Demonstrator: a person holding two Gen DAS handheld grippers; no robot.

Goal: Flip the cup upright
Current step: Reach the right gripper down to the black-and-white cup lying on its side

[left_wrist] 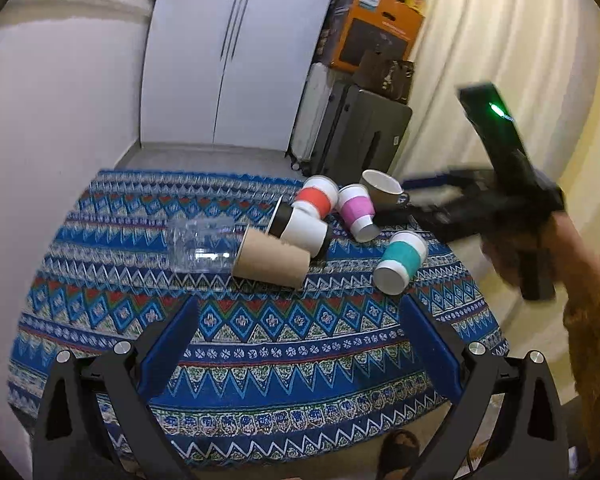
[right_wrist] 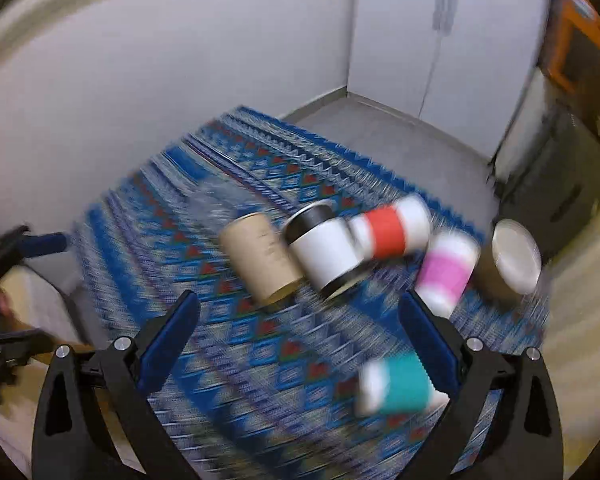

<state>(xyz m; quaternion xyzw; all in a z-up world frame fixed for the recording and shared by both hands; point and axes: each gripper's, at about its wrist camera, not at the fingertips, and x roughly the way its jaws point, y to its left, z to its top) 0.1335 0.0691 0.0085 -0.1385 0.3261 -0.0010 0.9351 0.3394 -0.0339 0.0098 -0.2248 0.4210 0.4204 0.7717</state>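
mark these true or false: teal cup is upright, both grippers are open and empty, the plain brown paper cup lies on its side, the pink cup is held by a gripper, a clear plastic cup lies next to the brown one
1. The teal cup stands upright. False: it lies on its side on the patterned tablecloth.
2. The left gripper and right gripper are both open and empty. True.
3. The brown paper cup lies on its side. True.
4. A gripper holds the pink cup. False: it lies tipped on the cloth, untouched.
5. A clear plastic cup lies beside the brown paper cup. True.
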